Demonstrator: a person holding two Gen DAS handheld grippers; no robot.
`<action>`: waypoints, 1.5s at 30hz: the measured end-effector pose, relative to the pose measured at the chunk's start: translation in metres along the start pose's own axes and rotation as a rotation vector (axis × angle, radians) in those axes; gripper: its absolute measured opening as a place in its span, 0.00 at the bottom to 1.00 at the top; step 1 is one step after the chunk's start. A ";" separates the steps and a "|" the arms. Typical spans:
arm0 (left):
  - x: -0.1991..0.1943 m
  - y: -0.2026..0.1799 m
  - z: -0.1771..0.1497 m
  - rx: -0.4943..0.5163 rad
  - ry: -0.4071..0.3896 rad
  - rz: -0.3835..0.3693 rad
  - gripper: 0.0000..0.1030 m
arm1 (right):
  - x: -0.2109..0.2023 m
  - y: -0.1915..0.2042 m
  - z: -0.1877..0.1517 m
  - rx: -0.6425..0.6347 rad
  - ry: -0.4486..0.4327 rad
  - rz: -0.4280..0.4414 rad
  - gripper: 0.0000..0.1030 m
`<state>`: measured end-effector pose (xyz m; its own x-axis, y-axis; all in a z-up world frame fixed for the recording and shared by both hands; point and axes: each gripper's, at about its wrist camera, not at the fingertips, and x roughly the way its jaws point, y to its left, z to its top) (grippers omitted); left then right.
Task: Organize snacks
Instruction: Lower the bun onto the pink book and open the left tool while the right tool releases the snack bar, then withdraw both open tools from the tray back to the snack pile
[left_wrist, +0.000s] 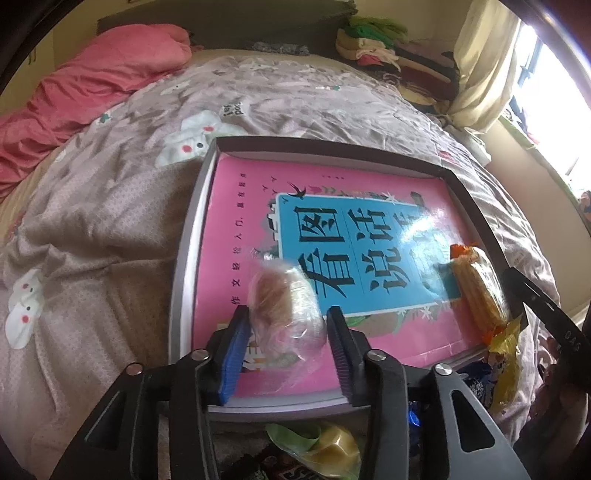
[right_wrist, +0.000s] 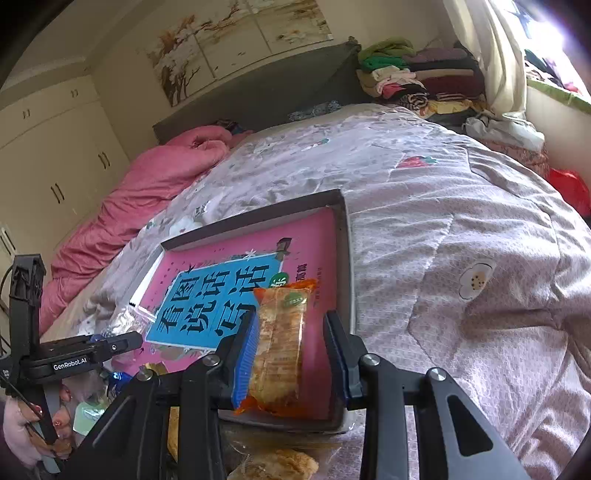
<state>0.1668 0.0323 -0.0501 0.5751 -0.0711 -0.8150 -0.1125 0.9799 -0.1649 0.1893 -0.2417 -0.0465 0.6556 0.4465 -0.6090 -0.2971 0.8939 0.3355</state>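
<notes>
A shallow grey tray lies on the bed with a pink book inside it. In the left wrist view a blurred round bun in clear wrap is over the book's near left part, between the blue pads of my left gripper, whose jaws stand just off the wrap. An orange-wrapped cracker packet lies at the tray's right side. My right gripper straddles it: the left pad is against it and pink book shows before the right pad.
Loose snacks lie before the tray's near edge: a yellow-green wrapped one, blue wrappers, a yellow bag, a pastry pack. A pink quilt and a clothes pile lie far off. A hand holds the left gripper.
</notes>
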 end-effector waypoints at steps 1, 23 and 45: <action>0.000 0.001 0.001 -0.003 0.000 -0.002 0.45 | 0.000 -0.001 0.001 0.005 -0.001 0.000 0.35; -0.039 0.009 0.004 -0.037 -0.069 -0.036 0.65 | -0.016 0.010 0.002 -0.026 -0.063 0.038 0.52; -0.073 0.013 -0.011 0.002 -0.108 -0.018 0.67 | -0.042 0.031 -0.010 -0.097 -0.099 0.055 0.57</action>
<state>0.1146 0.0478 0.0008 0.6611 -0.0680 -0.7472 -0.1000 0.9790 -0.1776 0.1456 -0.2324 -0.0182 0.7003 0.4935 -0.5158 -0.3974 0.8698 0.2925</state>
